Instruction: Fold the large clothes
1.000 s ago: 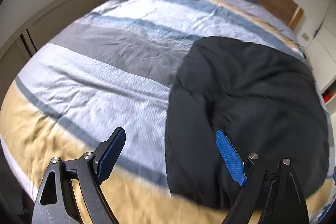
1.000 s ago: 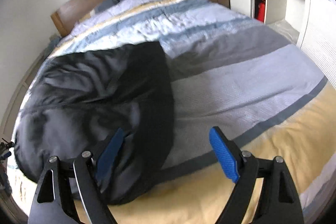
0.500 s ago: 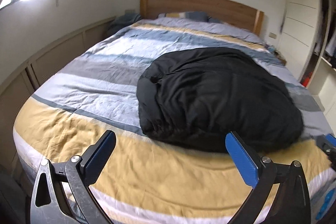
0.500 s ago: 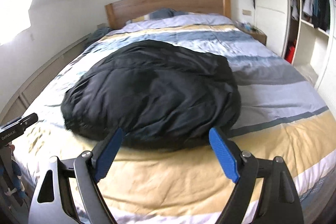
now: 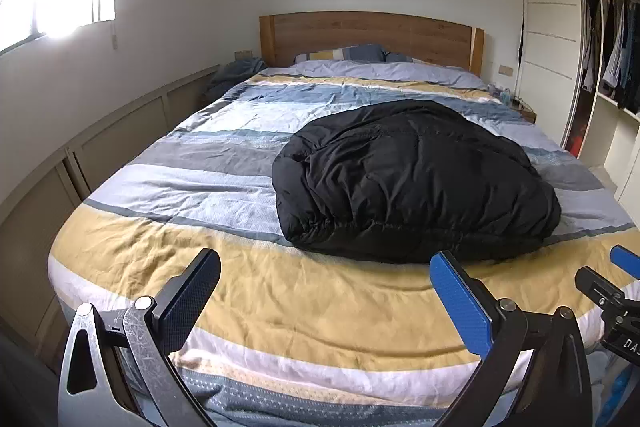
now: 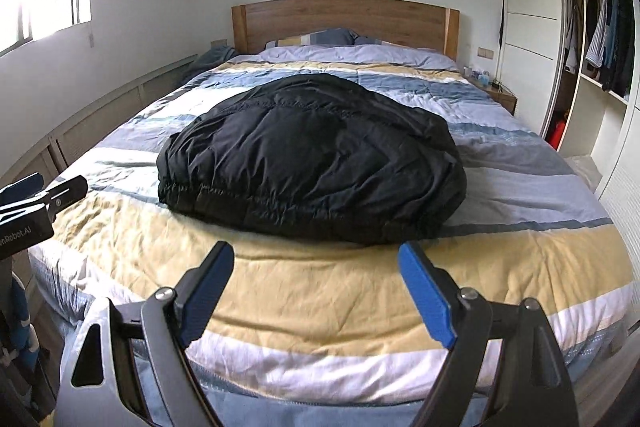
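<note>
Black puffy jacket (image 5: 412, 179) sits bundled on the bed (image 5: 280, 291), probably folded; left gripper (image 5: 326, 301) and right gripper (image 6: 316, 291) both spread wide, empty.

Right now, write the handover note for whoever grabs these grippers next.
Left gripper: jaws open, empty, off the foot of the bed.
Right gripper: jaws open, empty, also at the foot.
Black puffy jacket: lies in a compact bundle on the striped duvet, elastic hem toward you, touching neither gripper.
Done: jacket looks folded.
Left: check neatness; no other garment on the bed.
</note>
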`<control>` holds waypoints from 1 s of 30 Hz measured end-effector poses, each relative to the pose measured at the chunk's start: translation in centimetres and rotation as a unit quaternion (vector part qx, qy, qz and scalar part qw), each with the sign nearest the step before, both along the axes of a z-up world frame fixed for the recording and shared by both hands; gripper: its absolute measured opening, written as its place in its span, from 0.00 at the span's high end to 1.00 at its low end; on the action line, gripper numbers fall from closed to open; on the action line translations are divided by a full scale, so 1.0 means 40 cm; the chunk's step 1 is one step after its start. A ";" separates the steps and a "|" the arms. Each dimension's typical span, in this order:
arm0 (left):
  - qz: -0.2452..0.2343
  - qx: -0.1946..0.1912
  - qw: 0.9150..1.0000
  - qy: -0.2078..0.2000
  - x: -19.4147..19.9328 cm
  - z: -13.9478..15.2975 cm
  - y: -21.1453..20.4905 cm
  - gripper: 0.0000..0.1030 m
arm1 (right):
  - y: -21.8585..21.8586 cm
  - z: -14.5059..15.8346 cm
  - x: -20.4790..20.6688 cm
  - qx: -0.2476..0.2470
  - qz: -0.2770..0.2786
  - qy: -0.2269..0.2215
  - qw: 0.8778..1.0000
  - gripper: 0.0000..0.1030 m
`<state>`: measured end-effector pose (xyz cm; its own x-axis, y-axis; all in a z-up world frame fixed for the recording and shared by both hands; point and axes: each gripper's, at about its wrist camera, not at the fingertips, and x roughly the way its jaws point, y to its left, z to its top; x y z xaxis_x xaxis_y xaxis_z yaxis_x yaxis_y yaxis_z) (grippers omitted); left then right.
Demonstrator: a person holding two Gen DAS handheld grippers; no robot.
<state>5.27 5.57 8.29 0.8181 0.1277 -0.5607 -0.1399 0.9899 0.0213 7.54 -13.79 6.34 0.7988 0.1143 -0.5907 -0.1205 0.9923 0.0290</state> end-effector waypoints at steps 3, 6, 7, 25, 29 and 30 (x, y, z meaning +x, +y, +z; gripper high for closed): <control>-0.004 0.008 1.000 -0.010 -0.022 0.004 -0.013 0.00 | -0.009 -0.001 -0.017 0.001 -0.005 -0.003 1.000 0.18; -0.012 0.009 1.000 -0.015 -0.040 0.008 -0.029 0.00 | -0.023 -0.004 -0.031 0.003 -0.014 -0.007 1.000 0.18; -0.015 0.010 1.000 -0.015 -0.043 0.009 -0.034 0.00 | -0.029 -0.005 -0.033 0.004 -0.017 -0.007 1.000 0.18; -0.030 0.017 0.999 -0.003 -0.024 -0.017 -0.074 0.00 | -0.069 -0.050 -0.002 -0.004 -0.040 0.008 0.999 0.18; -0.033 0.013 0.999 0.010 -0.006 -0.036 -0.073 0.00 | -0.070 -0.065 0.010 -0.004 -0.041 0.013 0.999 0.18; -0.033 0.014 0.999 0.012 -0.001 -0.040 -0.073 0.00 | -0.071 -0.067 0.013 -0.005 -0.041 0.014 0.999 0.18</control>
